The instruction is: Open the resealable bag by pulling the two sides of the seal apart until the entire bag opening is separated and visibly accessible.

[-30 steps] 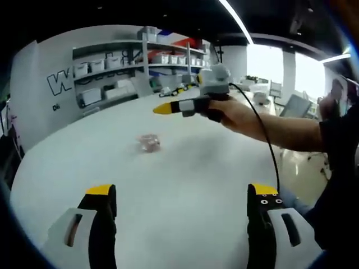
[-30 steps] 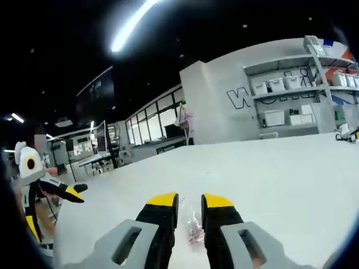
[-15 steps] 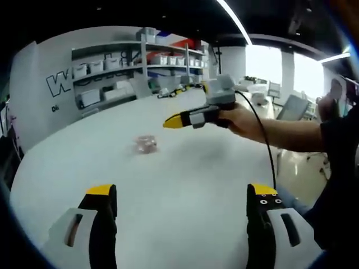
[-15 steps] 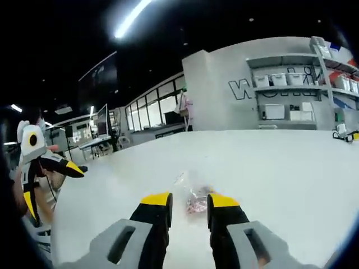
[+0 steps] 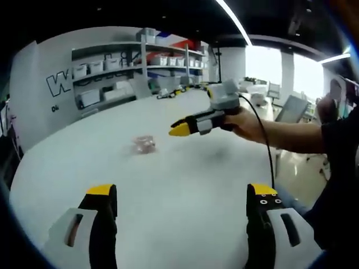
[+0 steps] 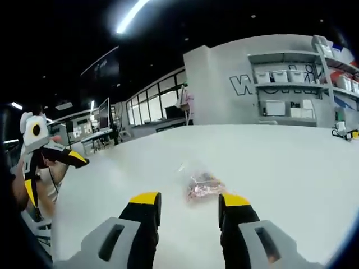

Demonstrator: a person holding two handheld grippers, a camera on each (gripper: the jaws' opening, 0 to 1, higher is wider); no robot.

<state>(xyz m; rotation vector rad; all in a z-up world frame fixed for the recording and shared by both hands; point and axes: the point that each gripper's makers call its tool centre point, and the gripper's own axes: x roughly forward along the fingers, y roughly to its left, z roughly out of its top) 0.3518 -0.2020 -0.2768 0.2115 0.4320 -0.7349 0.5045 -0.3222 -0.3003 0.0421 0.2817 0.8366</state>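
Bag [image 6: 203, 185] lay flat on table [image 6: 291, 168] just ahead of spread right tongs [image 6: 189, 200]; left tongs [image 5: 182, 191] gaped wide, holding nothing, bag well beyond.

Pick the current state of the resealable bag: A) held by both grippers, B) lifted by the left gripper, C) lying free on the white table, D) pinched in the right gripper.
C: the resealable bag lies on the white table ahead of the right gripper, whose jaws stand apart short of it; the left gripper is open and well back from the bag in its own view.
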